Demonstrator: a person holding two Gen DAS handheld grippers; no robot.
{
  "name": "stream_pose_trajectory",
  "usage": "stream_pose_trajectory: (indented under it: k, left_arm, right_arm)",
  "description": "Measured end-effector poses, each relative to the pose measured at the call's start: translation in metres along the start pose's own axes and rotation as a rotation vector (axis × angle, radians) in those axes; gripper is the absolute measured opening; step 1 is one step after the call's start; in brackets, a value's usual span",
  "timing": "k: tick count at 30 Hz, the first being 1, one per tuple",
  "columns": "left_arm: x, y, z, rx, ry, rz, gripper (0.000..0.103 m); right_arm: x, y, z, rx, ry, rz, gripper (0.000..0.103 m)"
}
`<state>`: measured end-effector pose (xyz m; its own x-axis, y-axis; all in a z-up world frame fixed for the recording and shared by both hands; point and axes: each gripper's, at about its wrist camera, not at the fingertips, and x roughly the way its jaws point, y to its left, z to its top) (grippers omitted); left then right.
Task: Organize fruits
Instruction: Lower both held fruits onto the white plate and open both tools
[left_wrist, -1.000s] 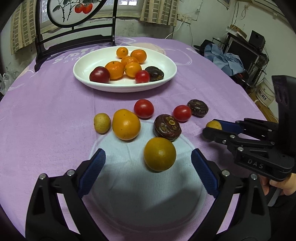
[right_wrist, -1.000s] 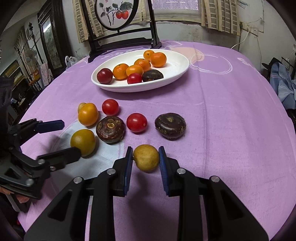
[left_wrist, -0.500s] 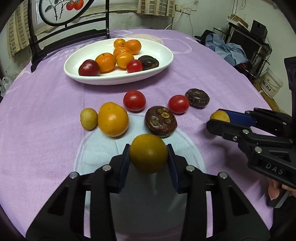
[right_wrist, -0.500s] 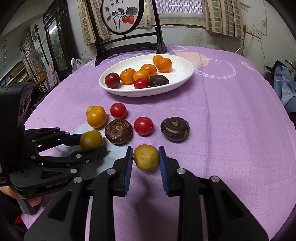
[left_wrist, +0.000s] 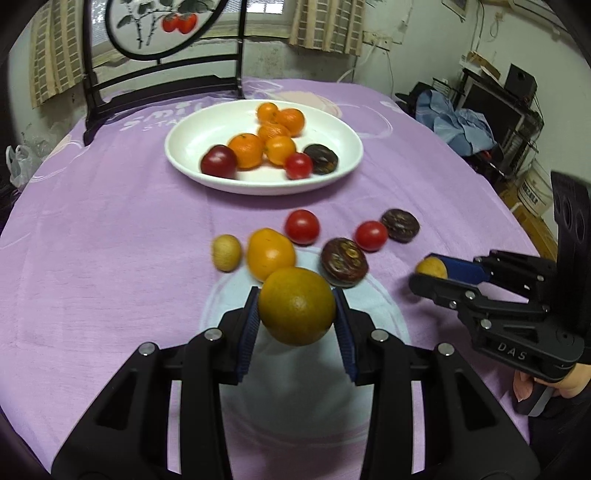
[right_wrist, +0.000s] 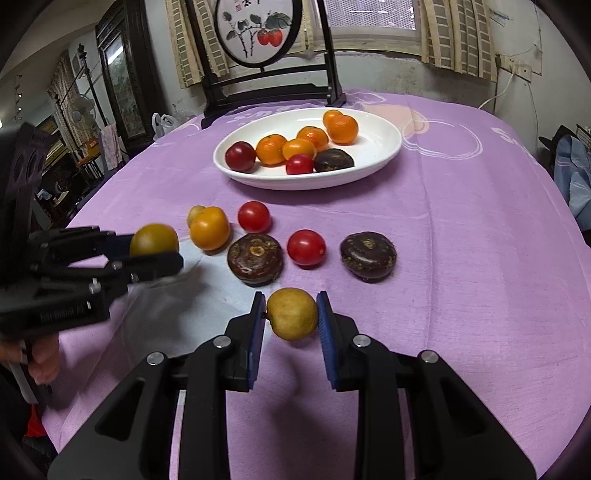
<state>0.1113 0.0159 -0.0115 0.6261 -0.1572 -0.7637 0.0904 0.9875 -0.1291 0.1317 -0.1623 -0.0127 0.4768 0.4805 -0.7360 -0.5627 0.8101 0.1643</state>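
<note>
The left gripper (left_wrist: 297, 312) is clenched on a round, dull olive-orange citrus (left_wrist: 296, 305) with a finely pitted skin, its ribbed blue pads (left_wrist: 248, 328) pressed against both sides and the fruit lifted clear of the purple cloth (left_wrist: 92, 258). The right gripper (right_wrist: 291, 317) pinches a small, matte yellow-green fruit (right_wrist: 292, 313), slightly lumpy, between its own blue pads. From the left wrist view, loose fruit lies on the cloth at about 12 o'clock of the held citrus: a glossy orange fruit (left_wrist: 270, 253) with a small tan one (left_wrist: 226, 252) just beside it at 9 o'clock, two shiny red tomatoes (left_wrist: 302, 226) (left_wrist: 371, 235), and two flattened, dark brown wrinkled fruits (left_wrist: 344, 262) (left_wrist: 400, 225). Farther off at 12 o'clock sits an oval white glazed plate (left_wrist: 332, 129) holding mandarins (left_wrist: 245, 149), a dark red plum (left_wrist: 218, 161), a tomato and one dark fruit. The cloth is woven, with a pale round patch (left_wrist: 384, 317) under the left gripper.
</note>
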Motion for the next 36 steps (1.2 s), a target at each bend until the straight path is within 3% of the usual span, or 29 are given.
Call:
stream_pose_trajectory:
  k: [8,15,22,28,36]
  left_arm:
    - [-0.017,0.027,0.017,-0.031,-0.038,0.012,0.039]
    - [-0.014,0.036,0.053,-0.035,-0.053,0.004,0.039]
    - [0.014,0.045,0.101,-0.051,-0.038,0.022,0.039]
    - [0.049,0.054,0.134,-0.071,-0.016,0.062,0.039]
    - [0.091,0.062,0.153,-0.122,0.013,0.074,0.043]
  right_arm:
    - [-0.012,0.014,0.020,-0.022,-0.027,0.060,0.028]
    - [-0.007,0.016,0.064,-0.103,-0.040,0.027,0.028]
    - [0.039,-0.004,0.113,-0.093,-0.043,-0.018,0.028]
    - [0.074,-0.011,0.130,-0.086,-0.004,-0.035,0.028]
    - [0.102,0.003,0.139,-0.122,0.032,-0.021,0.029]
